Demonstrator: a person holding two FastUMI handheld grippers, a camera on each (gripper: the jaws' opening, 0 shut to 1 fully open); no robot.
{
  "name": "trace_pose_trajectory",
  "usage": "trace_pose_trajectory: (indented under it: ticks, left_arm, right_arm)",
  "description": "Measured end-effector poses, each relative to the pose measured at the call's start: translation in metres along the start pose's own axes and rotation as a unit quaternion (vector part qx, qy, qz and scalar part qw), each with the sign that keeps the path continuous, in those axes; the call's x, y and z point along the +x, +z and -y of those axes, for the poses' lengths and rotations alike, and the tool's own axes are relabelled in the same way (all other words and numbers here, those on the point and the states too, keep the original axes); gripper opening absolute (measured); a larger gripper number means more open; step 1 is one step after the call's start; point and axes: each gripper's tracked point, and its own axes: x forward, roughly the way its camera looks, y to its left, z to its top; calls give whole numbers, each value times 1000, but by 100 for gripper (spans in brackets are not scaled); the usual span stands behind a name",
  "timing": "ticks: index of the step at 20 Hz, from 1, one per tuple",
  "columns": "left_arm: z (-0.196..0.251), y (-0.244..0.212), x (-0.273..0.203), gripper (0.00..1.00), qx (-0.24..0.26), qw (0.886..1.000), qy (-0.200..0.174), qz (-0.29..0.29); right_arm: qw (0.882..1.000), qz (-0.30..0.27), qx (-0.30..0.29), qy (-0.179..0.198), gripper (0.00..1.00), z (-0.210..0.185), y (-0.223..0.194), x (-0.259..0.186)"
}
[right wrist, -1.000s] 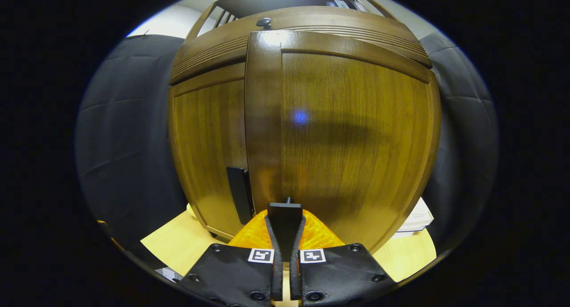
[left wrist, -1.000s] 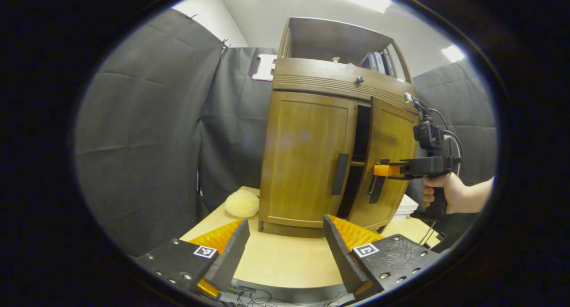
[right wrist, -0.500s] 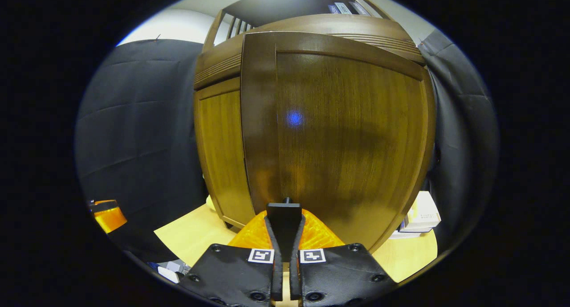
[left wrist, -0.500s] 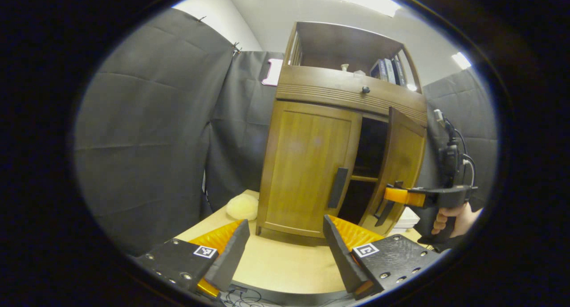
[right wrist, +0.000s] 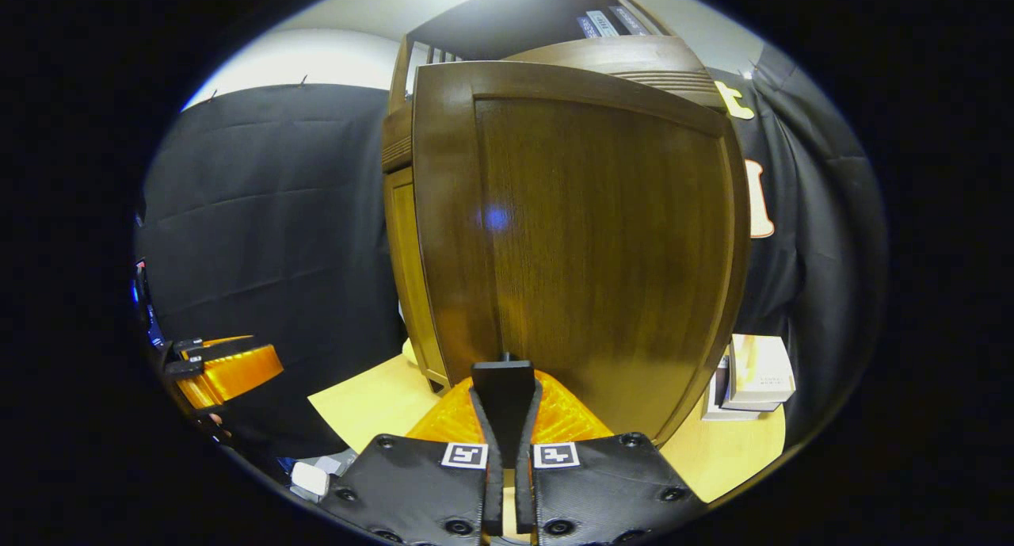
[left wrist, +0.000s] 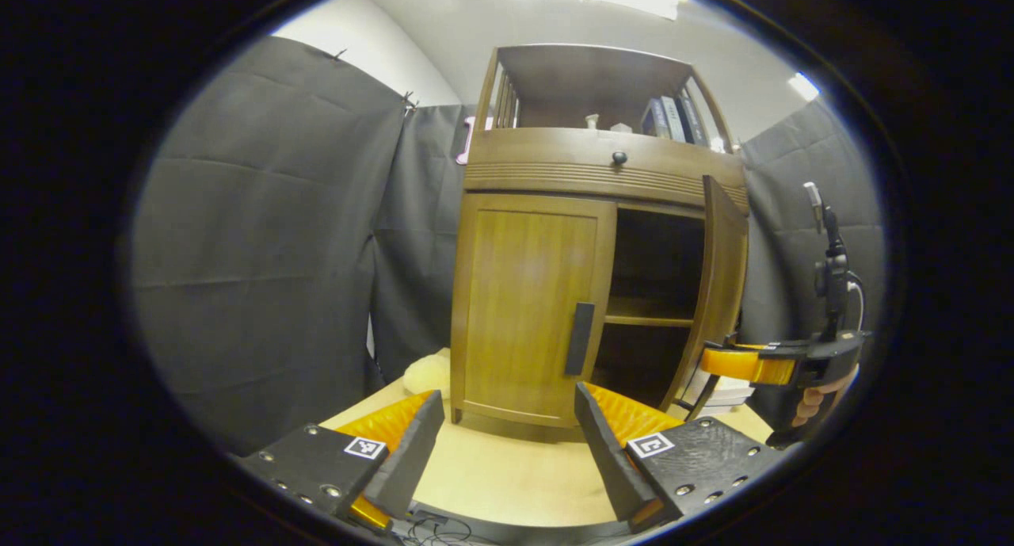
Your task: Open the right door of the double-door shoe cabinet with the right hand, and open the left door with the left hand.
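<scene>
The right gripper (right wrist: 507, 387) clamps the swung-out brown wooden right door's (right wrist: 586, 245) handle; the left gripper (left wrist: 507, 435), jaws apart, faces the shut left door's dark bar handle (left wrist: 579, 338), ready.

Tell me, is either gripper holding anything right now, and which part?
The right gripper is clamped on the right door's handle, pulling the right door open. The left gripper is open, holding nothing.

light wood table (left wrist: 507, 483), shoe cabinet (left wrist: 527, 308), yellow plush (left wrist: 426, 372), boxes (right wrist: 756, 368)
</scene>
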Motion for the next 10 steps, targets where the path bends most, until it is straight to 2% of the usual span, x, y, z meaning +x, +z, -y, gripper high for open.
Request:
trace_pose_trajectory:
  ticks: [2,3,5,6,8,9,10]
  left_arm:
    - [15,-2,5,95,5,1000,-10,-8]
    - [23,-4,8,95,9,1000,-17,-13]
    - [30,-12,5,95,18,999,-22,-17]
    - [30,-12,2,95,18,999,-26,-17]
    - [38,-11,10,95,10,999,-38,-17]
    - [43,-9,17,95,8,999,-43,-15]
    - [45,-8,17,95,8,999,-47,-13]
  right_arm:
    - [1000,-2,0,2,11,1,4,-4]
    - [1000,-3,0,3,7,2,5,-6]
    - [1000,-4,-1,6,7,6,8,-12]
    - [1000,-3,-2,5,11,10,5,-18]
    - [1000,-4,-2,-2,7,19,1,-31]
    - [1000,-5,-1,-6,11,22,-1,-39]
    - [1000,-5,1,-11,7,26,-2,-44]
